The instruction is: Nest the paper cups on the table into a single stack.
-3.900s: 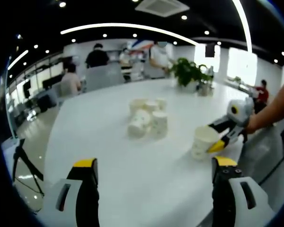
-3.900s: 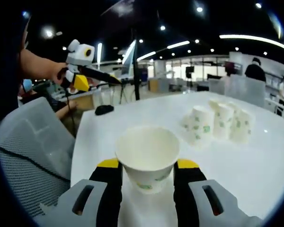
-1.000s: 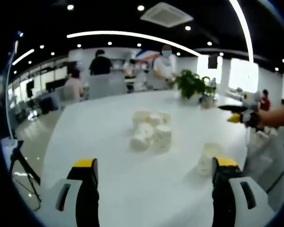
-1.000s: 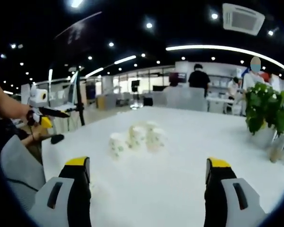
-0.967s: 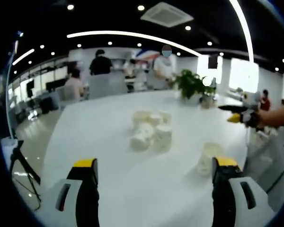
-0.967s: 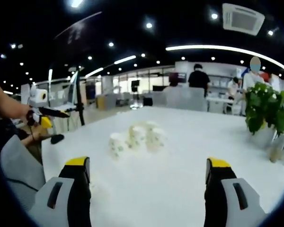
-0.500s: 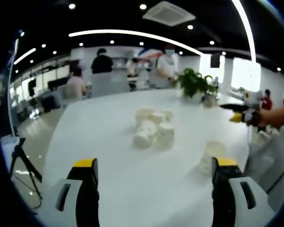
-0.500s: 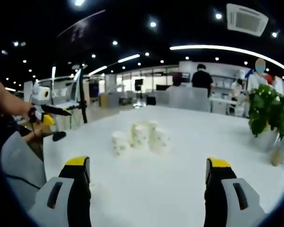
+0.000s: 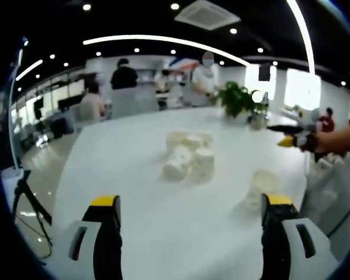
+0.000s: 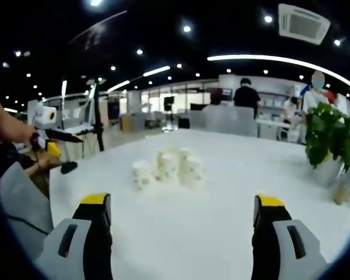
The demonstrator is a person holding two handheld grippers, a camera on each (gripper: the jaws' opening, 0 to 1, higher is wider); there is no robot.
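Left gripper view: a cluster of white paper cups (image 9: 188, 160) sits mid-table on the white table (image 9: 134, 175), one lying on its side at the cluster's 8 o'clock, while a single upright cup (image 9: 261, 188) stands apart at 4 o'clock, just beside the right jaw of the left gripper (image 9: 190, 213), whose jaws are spread wide with nothing between them; at 3 o'clock the right gripper (image 9: 284, 135) is held in a hand above the table edge. Right gripper view: the cups (image 10: 168, 166), printed with small green marks, huddle touching at 12 o'clock past the right gripper (image 10: 183, 213), its jaws wide apart and bare, and the left gripper (image 10: 53, 137) hovers at 9 o'clock in a hand, beyond the table (image 10: 233, 192), with a potted plant (image 10: 329, 140) at 3 o'clock.
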